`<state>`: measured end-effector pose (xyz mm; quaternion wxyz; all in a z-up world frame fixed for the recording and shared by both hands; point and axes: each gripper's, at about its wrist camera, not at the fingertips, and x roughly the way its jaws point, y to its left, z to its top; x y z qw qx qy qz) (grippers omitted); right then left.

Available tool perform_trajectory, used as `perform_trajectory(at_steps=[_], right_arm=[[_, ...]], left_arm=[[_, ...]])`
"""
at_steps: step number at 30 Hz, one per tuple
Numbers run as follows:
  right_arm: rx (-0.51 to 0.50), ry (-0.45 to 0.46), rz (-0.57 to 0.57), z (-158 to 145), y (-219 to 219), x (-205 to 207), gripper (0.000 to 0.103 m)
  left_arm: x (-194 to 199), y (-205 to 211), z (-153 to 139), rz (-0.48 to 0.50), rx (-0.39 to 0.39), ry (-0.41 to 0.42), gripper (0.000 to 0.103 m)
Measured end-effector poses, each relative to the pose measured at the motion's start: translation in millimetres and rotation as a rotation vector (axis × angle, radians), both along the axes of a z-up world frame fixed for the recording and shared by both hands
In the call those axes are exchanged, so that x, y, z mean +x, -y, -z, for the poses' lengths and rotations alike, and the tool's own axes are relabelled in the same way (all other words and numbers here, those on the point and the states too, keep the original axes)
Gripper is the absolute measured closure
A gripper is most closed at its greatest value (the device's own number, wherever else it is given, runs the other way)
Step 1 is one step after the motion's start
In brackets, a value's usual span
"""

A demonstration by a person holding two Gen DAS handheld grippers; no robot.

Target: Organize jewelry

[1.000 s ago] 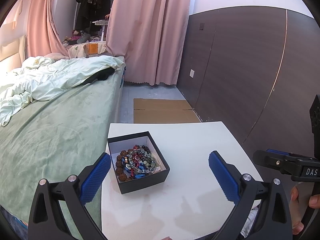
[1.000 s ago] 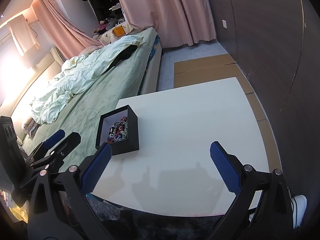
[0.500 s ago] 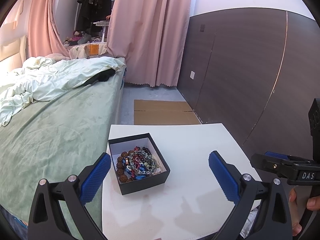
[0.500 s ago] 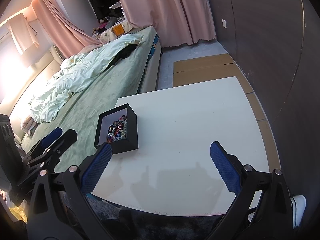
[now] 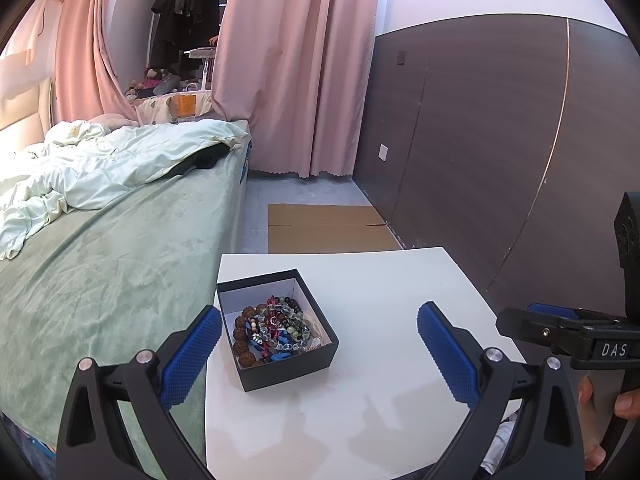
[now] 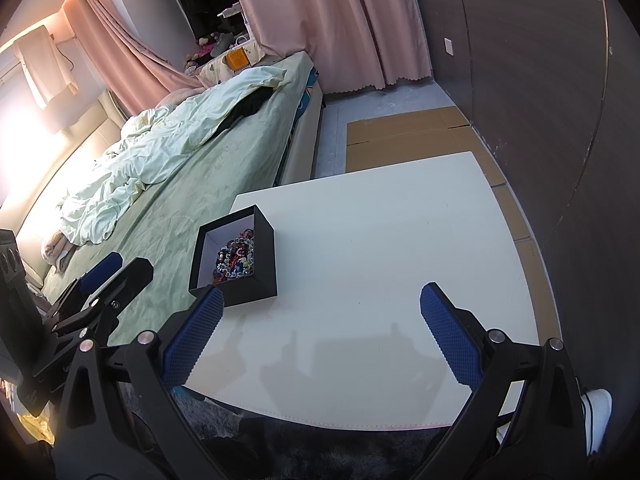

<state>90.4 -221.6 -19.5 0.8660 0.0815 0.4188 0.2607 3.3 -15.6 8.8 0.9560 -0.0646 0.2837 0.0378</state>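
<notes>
A: Our left gripper (image 5: 318, 354) has its jaws wide apart and holds nothing; it hangs above the near left part of the table (image 5: 384, 280), with the black box (image 5: 280, 354) just beyond the left pad.

B: Same on our side. The right gripper (image 6: 320, 332) is spread open and empty too, over the near edge of the table, and the box corner sits right beside our left pad in this view.

A: So where is the jewelry?

B: All of it lies in the box: a tangle of beaded bracelets (image 5: 274, 330), brown wooden beads along the left, glass and coloured ones piled in the middle. The box stands by the table's left edge, the side next to the bed (image 5: 100, 264).

A: That edge worries us. If we push down or sideways on the box wall while reaching in, we judge it could slide off toward the bed.

B: And the strands look knotted together. If we pinch one and lift, we may drag several up at once, and they could drop on the table or over the edge.

A: The pads are broad against small beads, too; a shallow pinch might slip off.

B: Our two grippers are also near each other here. We see yours at our left (image 6: 100, 292), so reaching in together risks a bump.
</notes>
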Motion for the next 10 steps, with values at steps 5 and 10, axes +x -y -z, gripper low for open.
perform_trajectory(at_steps=[5,10], right_arm=[[-0.001,-0.001,0.000,-0.3,0.0,0.1,0.005],[-0.005,0.005,0.007,2.8,2.2,-3.8,0.005]], left_arm=[[0.9,-0.6,0.5,0.003,-0.003,-0.008,0.008],[0.9,-0.1,0.2,0.002,-0.007,-0.011,0.008]])
